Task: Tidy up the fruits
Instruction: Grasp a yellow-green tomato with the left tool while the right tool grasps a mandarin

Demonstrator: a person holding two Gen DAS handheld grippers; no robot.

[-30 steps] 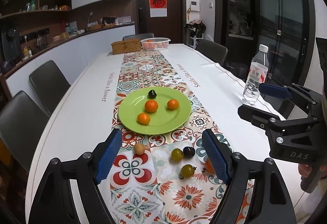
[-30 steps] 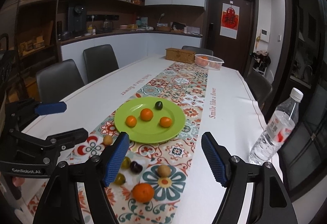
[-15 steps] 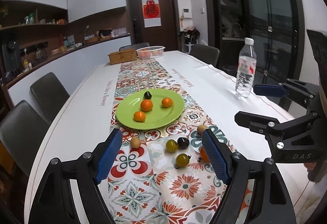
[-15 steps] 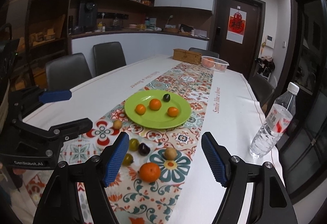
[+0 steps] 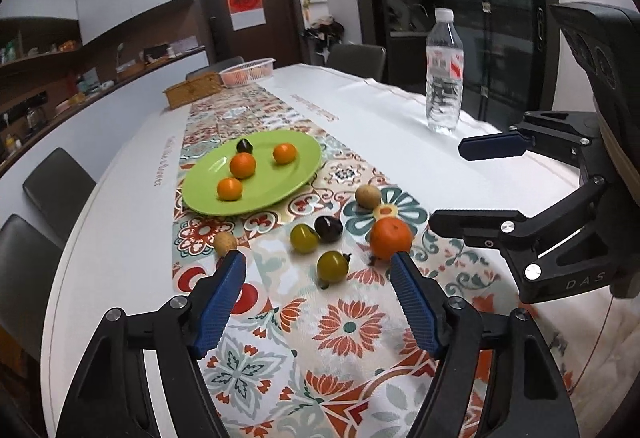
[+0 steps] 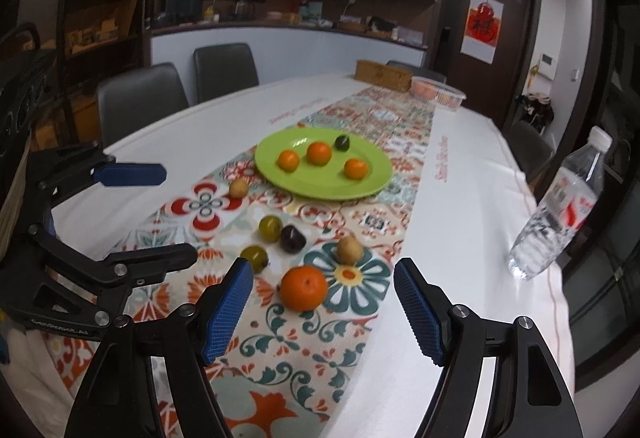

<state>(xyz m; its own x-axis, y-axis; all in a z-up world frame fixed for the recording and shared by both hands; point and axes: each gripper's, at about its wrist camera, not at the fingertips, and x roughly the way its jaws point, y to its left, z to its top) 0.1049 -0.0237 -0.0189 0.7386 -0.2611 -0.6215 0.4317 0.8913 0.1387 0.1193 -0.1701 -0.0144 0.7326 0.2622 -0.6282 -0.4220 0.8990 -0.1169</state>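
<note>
A green plate (image 5: pixel 280 194) on the patterned runner holds three small oranges and a dark fruit (image 5: pixel 244 146). Loose fruit lies nearer: a large orange (image 5: pixel 391 238), two yellow-green fruits (image 5: pixel 304 238), a dark plum (image 5: pixel 328 229) and two tan fruits (image 5: pixel 368 196). My left gripper (image 5: pixel 318 298) is open and empty, low above the runner just short of the loose fruit. My right gripper (image 6: pixel 324 302) is open and empty, with the large orange (image 6: pixel 303 287) between its fingertips' line. The plate also shows in the right wrist view (image 6: pixel 376 182).
A water bottle (image 5: pixel 444 78) stands at the table's right side, also in the right wrist view (image 6: pixel 560 206). A wicker box (image 5: pixel 192 92) and a white basket (image 5: pixel 248 72) sit at the far end. Dark chairs (image 6: pixel 140 98) line the table.
Both grippers have dropped lower and moved forward toward the loose fruit, which looks larger now. Both stay open. The fruit has not moved.
</note>
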